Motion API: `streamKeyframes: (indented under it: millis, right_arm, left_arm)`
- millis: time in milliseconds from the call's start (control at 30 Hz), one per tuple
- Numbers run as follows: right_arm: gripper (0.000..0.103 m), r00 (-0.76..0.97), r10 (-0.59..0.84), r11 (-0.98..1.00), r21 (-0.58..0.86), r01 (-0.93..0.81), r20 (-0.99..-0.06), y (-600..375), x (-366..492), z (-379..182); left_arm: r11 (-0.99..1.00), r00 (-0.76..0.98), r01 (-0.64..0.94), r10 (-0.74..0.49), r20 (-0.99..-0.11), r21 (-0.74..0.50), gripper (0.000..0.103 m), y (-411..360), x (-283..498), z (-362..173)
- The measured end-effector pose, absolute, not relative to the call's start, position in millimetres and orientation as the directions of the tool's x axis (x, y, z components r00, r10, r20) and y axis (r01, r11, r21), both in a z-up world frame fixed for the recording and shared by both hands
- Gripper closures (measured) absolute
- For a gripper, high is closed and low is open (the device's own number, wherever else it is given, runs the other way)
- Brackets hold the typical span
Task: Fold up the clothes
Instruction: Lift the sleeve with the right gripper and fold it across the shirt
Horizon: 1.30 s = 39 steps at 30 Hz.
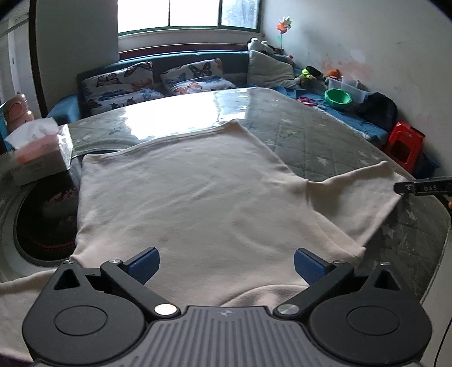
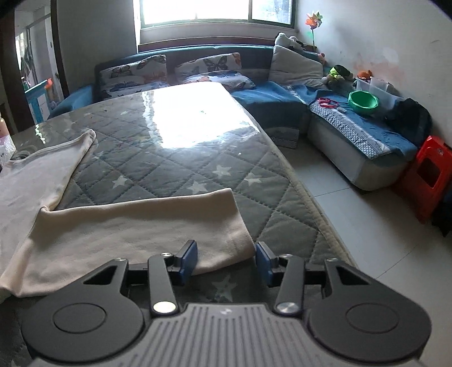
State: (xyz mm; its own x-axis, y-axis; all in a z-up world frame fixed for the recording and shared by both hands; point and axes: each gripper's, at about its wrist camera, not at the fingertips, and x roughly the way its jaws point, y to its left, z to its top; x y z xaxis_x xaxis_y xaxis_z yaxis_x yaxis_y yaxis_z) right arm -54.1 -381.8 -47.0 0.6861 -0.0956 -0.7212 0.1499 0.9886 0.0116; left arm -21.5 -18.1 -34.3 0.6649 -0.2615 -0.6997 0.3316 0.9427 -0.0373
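Covering quilted table [image 2: 180,146]: cream shirt [image 1: 192,192], spread flat, body centre, sleeve [image 2: 135,225] out toward 3 o'clock. Left gripper [image 1: 226,265] above near hem at 6 o'clock, jaws wide apart, nothing between. Right gripper [image 2: 226,258] partly open, astride sleeve cuff, pads clear of cloth. Tissue box [image 1: 39,149] at 10 o'clock.

Daylit window [image 2: 217,11] above a blue sofa [image 2: 271,96] with 2 butterfly cushions [image 2: 135,74]; white wall [image 2: 381,34], pale tiled floor [image 2: 367,225], red plastic stool [image 2: 426,180].
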Motion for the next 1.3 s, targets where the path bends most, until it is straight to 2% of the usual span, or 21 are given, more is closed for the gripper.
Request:
streamKeyframes:
  millis: [33,67,133,267,467,633,967,1133,1300]
  right_arm:
    - [0.068,0.687,-0.088,0.989,0.021,0.149,-0.722,-382,-54,-47]
    - [0.078,0.688,-0.077,0.989,0.034,0.146,-0.721,-382,-54,-46]
    - [0.088,0.691,-0.07,0.988,0.044,0.146,-0.72,-382,-53,-46]
    - [0.095,0.708,-0.069,0.985,0.065,0.16,-0.703,-384,-55,-42]
    - [0.095,0.764,-0.056,0.98,0.11,0.164,-0.643,-390,-63,-20]
    - [0.095,0.739,-0.066,0.985,0.075,0.155,-0.671,-389,-55,-26]
    - [0.095,0.772,0.015,0.98,0.163,0.114,-0.636,-385,-51,10]
    - [0.095,0.811,0.13,0.981,0.192,-0.022,-0.571,-356,-52,60]
    - [0.095,0.805,0.267,0.964,0.164,-0.211,-0.529,-299,-44,95]
  left_arm:
    - [0.941,0.665,0.335,-0.263,-0.699,-0.036,0.0,-20,-22,-34]
    - [0.94,0.665,0.338,-0.265,-0.698,-0.034,0.0,-21,-22,-34]
    - [0.939,0.664,0.342,-0.265,-0.699,-0.031,0.0,-26,-22,-34]
    - [0.937,0.657,0.349,-0.26,-0.708,-0.019,0.0,-32,-22,-37]
    - [0.93,0.651,0.367,-0.264,-0.712,-0.009,0.0,-41,-19,-40]
    - [0.926,0.641,0.377,-0.263,-0.721,-0.003,0.0,-50,-16,-45]
    - [0.901,0.632,0.432,-0.268,-0.727,0.043,0.0,-77,-13,-54]
    - [0.91,0.647,0.414,-0.289,-0.706,0.007,0.0,-59,-17,-43]
    - [0.943,0.695,0.333,-0.253,-0.673,-0.011,0.0,-17,-25,-27]
